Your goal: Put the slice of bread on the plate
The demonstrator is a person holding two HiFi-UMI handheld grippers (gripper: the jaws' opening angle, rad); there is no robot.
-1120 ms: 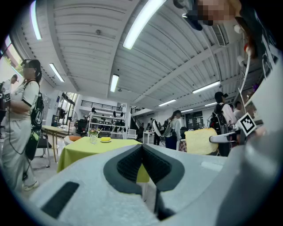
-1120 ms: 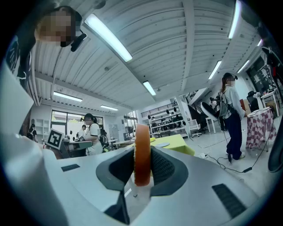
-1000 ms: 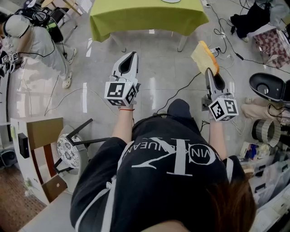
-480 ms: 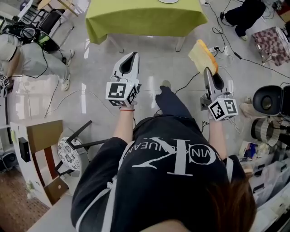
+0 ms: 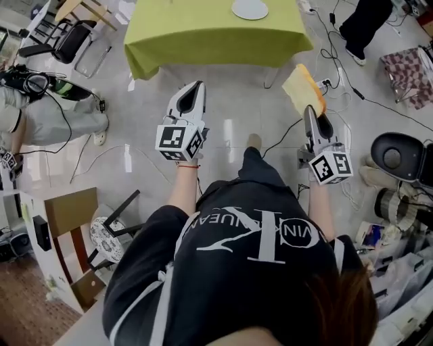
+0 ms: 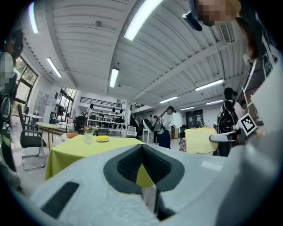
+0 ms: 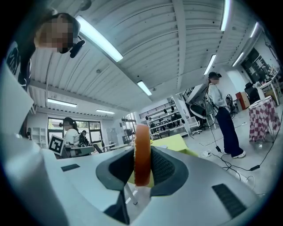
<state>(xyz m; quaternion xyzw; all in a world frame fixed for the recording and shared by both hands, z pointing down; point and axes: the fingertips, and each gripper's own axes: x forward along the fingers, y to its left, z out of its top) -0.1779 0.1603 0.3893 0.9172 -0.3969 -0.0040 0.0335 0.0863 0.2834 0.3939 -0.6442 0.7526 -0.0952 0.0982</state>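
The right claw [image 5: 310, 112] grasps a tan, orange-crusted bread slice [image 5: 303, 86]; the left claw [image 5: 196, 88] is clenched, pads together. A round white plate [image 5: 250, 9] sits by the lime-green tabletop [image 5: 196, 30]'s far edge.

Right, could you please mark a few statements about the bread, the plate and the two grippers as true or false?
1. The right gripper is clamped on the pale, brown-crusted slice of bread. True.
2. The white round plate lies on the floor. False: it sits on the table with the yellow-green cloth.
3. The left gripper carries a second slice. False: its jaws are together with nothing between them.
4. The slice of bread is not yet on the plate. True: it is held above the floor, short of the table.
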